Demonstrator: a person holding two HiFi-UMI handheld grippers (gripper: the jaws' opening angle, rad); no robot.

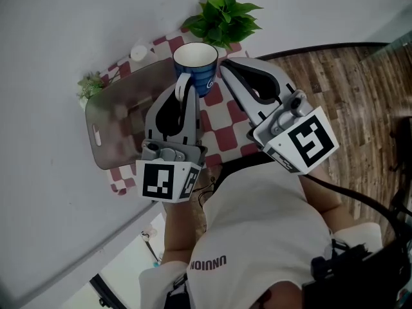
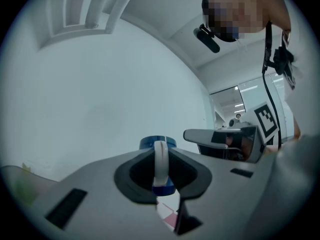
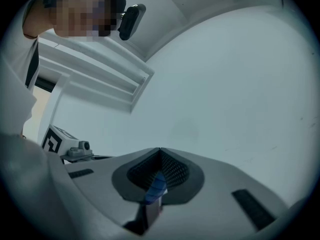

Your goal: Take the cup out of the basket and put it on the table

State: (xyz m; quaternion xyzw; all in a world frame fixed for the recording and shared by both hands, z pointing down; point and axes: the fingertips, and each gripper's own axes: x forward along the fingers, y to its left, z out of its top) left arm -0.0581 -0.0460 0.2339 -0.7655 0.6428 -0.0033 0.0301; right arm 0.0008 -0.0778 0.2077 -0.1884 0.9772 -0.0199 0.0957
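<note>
Leftmost, a small green sprig (image 1: 90, 84) is seen at the 9 o'clock side of the head view, just beside the grey translucent basket (image 1: 116, 124). The basket is laid on a red-and-white checked cloth (image 1: 222, 134), and nothing is seen inside it. A small white round object (image 1: 138, 51) is placed at 1 o'clock from the basket, on the cloth's far edge.

Further right, the left gripper (image 1: 183, 87) is pointed toward 12 o'clock, with its marker cube (image 1: 164, 180) at 6 o'clock from its jaws. The jaws are set narrow and are closed on the white handle (image 1: 182, 86) of the cup (image 1: 196, 63). In the left gripper view the handle (image 2: 160, 165) is shown upright between the two pads of the left gripper (image 2: 160, 156), with the blue rim of the cup (image 2: 157, 143) just beyond.

The blue-and-white cup is located outside the basket, at 2 o'clock from it, over the far part of the cloth. Whether its base is resting on the cloth cannot be told.

At 3 o'clock from the cup, the right gripper (image 1: 223, 66) is held just beside it, with its jaws brought together at the tips and nothing clamped. In the right gripper view (image 3: 160, 151) only a blue patch is seen through the hollow behind the tips. A leafy potted plant (image 1: 222, 15) is set at 1 o'clock from the cup.
</note>
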